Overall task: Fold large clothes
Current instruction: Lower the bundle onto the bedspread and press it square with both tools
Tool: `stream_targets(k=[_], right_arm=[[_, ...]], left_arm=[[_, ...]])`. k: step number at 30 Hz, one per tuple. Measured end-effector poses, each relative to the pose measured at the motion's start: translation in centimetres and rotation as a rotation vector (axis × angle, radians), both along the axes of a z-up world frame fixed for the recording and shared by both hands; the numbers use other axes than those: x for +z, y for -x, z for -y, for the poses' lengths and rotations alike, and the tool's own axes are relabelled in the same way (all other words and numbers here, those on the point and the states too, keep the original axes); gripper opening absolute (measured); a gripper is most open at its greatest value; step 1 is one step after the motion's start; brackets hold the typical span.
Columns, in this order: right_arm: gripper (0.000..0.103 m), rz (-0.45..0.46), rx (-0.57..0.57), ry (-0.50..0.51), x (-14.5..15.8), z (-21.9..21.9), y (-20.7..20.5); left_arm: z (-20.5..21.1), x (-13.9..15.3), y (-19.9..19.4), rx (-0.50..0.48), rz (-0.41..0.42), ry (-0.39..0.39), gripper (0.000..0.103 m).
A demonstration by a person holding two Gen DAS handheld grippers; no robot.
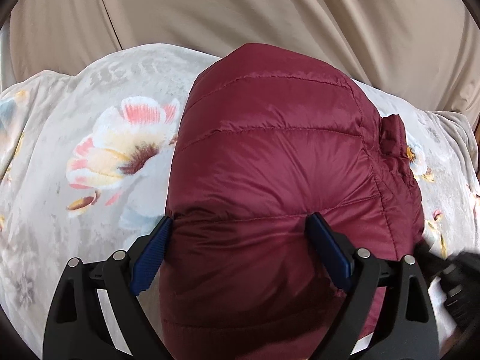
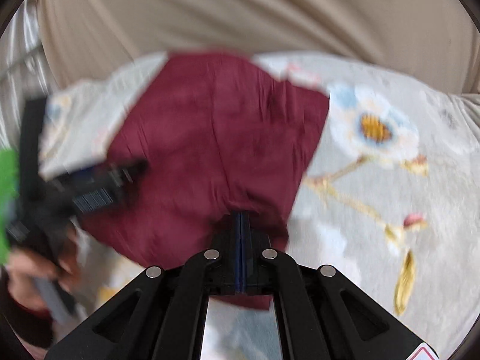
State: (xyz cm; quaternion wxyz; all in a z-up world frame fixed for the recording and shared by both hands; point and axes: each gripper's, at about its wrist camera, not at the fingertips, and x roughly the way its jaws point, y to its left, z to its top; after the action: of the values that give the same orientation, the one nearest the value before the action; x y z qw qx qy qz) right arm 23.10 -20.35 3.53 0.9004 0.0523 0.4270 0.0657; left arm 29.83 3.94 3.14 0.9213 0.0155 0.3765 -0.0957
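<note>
Blue-padded jaws of the left gripper (image 1: 240, 225) stand wide apart, with a puffy fold of the maroon quilted jacket (image 1: 270, 156) bulging between them; whether the pads press on it I cannot tell. On the right gripper (image 2: 241, 219) the jaws are closed tight, their tips tucked under a fold of the jacket's edge. The jacket lies bunched on the floral blanket (image 1: 90, 150) covering the bed, reaching toward its far edge, where beige fabric (image 1: 240, 9) rises. A hand (image 2: 36, 273) holds the left gripper's handle.

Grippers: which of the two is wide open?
The left gripper: its blue pads stand apart astride the maroon jacket. The right gripper is shut.
</note>
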Motion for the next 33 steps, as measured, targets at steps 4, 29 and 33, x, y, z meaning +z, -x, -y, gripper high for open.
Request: stream_targets(k=[4,29,33], right_arm=[[0.0,-0.029,-0.005,-0.015,-3.0,0.1,-0.7],[0.0,-0.064,-0.091,-0.062,-0.4,3.4,-11.0],[0.0,0.03,-0.042,-0.089,3.0,2.7,-6.1]], left_arm=[[0.4,-0.2,0.0,-0.004,0.005,-0.023,0.089],[-0.8,0.0,-3.9,0.037,-0.043,0.067,0.089],[-2.0,2.3,0.1,-0.01,0.02,0.055,0.086]])
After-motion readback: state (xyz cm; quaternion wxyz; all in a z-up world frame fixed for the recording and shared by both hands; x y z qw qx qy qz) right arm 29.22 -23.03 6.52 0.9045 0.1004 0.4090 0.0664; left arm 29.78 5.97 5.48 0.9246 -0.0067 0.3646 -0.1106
